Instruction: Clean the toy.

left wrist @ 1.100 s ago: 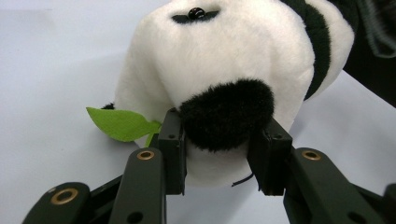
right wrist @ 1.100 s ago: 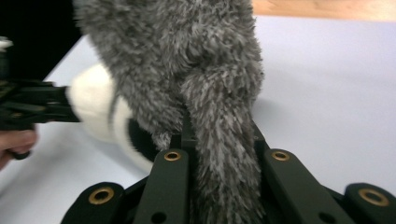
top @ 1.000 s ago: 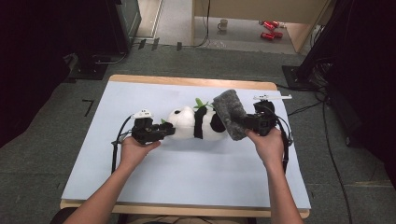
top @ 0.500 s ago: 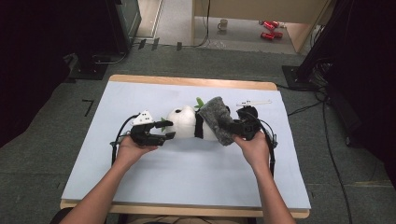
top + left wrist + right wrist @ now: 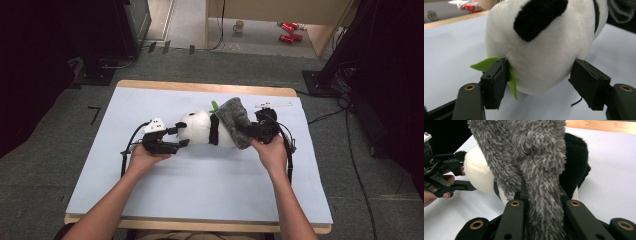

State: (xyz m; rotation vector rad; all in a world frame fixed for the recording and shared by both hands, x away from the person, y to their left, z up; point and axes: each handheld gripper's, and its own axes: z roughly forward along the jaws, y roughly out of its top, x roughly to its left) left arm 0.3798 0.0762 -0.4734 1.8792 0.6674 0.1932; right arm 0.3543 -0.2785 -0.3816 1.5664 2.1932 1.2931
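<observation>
From the high view, I see a toy panda [image 5: 205, 129] lying on its side across the middle of the pale blue counter [image 5: 200, 190], head toward my left hand. A fuzzy grey sleeve [image 5: 236, 121], perhaps a sock or small garment, covers the panda's rear end. I judge the work to be dressing the toy: the grey fabric is already pulled over the hind part, up to about the black band at the shoulders, while the white head is bare. What is left, as far as I can tell, is to draw the fabric further or settle it in place. My left claw [image 5: 181, 136] sits at the panda's head; my right claw [image 5: 250, 131] is at the grey fabric's edge.

In the left gripper view, the jaws stand wide, one on each side of the panda's white head [image 5: 541, 50]. They have just been opening. The left pad [image 5: 495, 83] lies against a green felt leaf [image 5: 486, 64] at the toy's chin, and the right pad sits just beside the fur without pressing it. I read this claw as released, with the head loosely between the jaws.

In the right gripper view, the jaws are clenched tight on a fold of the grey fabric [image 5: 541, 182], which rises straight up between them. Behind it I see the panda's black leg [image 5: 574, 167] and white body [image 5: 477, 172], and farther off my left hand's claw [image 5: 451, 175].
</observation>
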